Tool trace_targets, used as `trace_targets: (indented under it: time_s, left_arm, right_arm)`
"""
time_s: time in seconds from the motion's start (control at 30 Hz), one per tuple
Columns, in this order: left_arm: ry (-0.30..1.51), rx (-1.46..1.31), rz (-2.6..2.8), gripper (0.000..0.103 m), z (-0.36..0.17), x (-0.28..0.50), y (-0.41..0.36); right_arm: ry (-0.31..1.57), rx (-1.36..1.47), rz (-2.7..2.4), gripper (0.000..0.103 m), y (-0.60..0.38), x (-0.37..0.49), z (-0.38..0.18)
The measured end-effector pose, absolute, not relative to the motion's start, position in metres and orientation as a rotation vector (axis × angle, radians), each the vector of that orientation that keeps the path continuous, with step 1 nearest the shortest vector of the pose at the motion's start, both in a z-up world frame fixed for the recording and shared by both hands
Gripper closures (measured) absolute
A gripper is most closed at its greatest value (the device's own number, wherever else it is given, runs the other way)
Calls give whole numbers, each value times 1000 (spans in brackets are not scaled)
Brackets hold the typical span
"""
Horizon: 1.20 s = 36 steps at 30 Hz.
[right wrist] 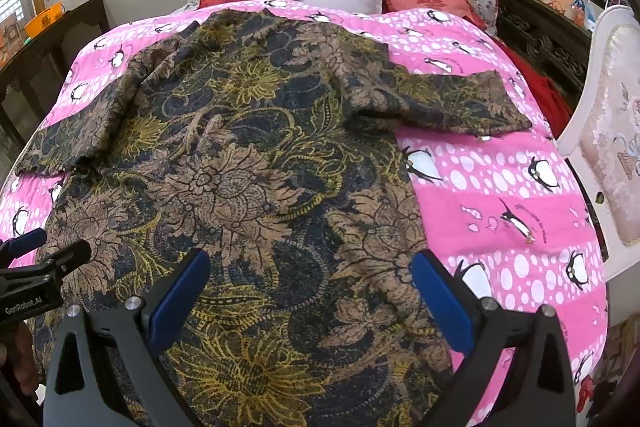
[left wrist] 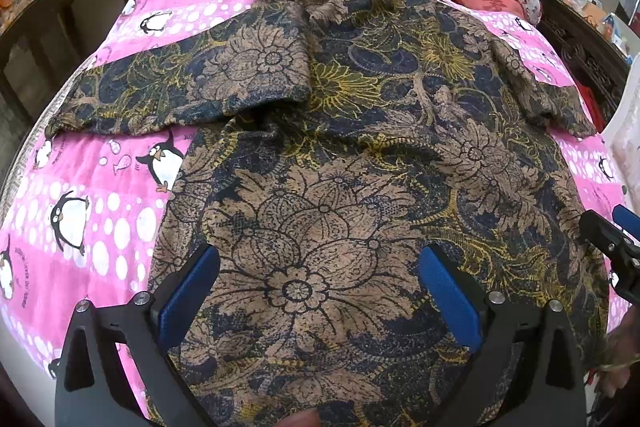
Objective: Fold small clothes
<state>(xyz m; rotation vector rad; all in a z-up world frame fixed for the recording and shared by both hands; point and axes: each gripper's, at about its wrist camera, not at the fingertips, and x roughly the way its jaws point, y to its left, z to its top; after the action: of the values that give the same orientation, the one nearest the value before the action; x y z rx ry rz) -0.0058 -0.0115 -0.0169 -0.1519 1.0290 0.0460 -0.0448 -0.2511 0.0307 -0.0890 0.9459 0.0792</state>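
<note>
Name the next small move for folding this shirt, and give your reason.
Probably lower the right gripper and close it on the near hem of the floral shirt. Both grippers are open and hold nothing, the left gripper likewise, and the shirt lies spread flat on the pink penguin quilt, sleeves out, unfolded.

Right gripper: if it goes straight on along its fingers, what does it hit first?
Most likely the floral shirt, spread flat on the pink penguin quilt. The right gripper is open above the shirt's lower part, nothing between its fingers. How far above is unclear.
</note>
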Motion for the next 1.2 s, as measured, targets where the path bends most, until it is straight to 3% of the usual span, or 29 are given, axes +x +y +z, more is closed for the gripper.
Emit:
trace_targets:
  time_s: [0.33,0.63,0.83,1.2]
  left_arm:
    - [1036,-132,45,18,-23,8,-13]
    - [984,-72,47,18,-41,77,-4]
    - [890,-65,48,17,-56,60,-9]
    - [892,-72,48,16,-59,60,-9]
  right_arm:
    - [947,-35,88,0,-254,-29,35]
    - [867,-63,147,0,-235,41,7]
    - [922,-65,98,0,-248,61,-43]
    - [913,-59,100,0,-250,64,-41]
